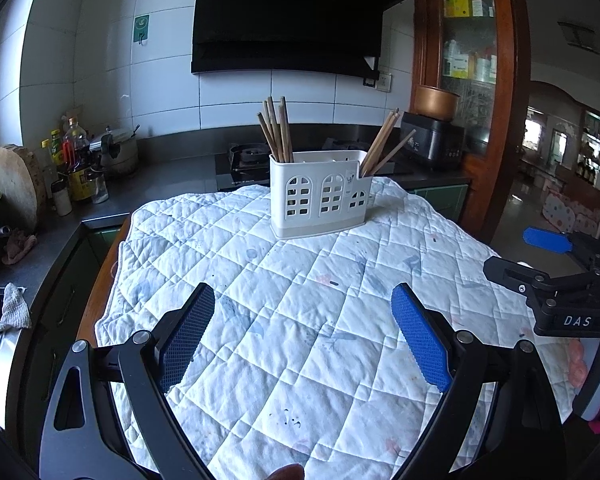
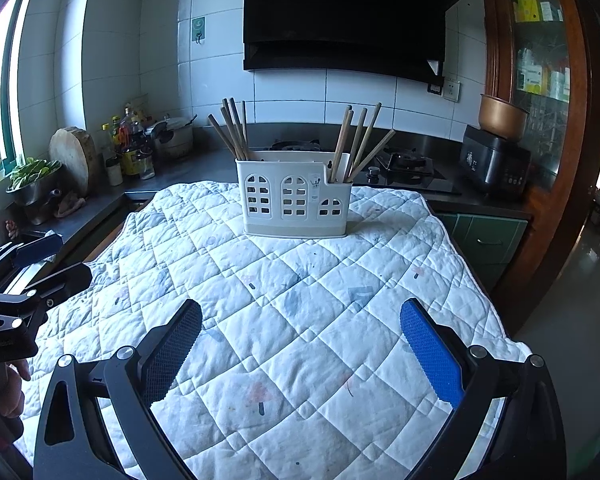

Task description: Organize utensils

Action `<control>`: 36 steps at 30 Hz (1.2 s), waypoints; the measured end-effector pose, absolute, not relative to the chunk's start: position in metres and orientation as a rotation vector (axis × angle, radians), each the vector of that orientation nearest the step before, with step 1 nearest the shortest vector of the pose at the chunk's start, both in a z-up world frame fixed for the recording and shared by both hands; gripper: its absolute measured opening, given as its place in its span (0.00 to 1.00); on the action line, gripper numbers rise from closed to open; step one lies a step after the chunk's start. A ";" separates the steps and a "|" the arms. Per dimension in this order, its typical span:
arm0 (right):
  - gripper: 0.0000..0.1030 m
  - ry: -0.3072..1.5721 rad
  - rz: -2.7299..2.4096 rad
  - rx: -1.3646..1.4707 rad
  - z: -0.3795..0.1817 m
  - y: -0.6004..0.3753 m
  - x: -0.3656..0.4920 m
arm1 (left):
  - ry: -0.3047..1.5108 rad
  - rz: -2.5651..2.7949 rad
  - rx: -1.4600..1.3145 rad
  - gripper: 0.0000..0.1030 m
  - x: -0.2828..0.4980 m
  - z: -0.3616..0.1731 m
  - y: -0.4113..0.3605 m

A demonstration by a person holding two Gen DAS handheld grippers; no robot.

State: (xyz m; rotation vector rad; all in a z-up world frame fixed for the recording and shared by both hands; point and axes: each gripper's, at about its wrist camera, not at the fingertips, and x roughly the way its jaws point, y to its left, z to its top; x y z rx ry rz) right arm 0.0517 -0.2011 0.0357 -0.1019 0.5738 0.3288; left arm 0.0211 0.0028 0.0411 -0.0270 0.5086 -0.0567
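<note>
Two chopstick bunches point(image 2: 232, 128) in holder point(image 2: 292, 200), both jaws wide

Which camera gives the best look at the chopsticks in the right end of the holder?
The right wrist view: the right-hand chopsticks fan apart there, each distinct above the white holder. In the left wrist view the same chopsticks overlap into a tight bunch, so they are harder to tell apart.
</note>
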 end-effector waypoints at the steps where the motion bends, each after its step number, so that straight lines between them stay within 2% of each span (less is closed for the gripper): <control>1: 0.93 0.574 0.331 -0.101 0.036 -0.201 0.052 | 0.511 -0.056 -0.026 0.87 0.021 0.041 0.003; 36: 0.93 0.583 0.341 -0.109 0.035 -0.200 0.056 | 0.523 -0.063 -0.011 0.87 0.027 0.037 -0.002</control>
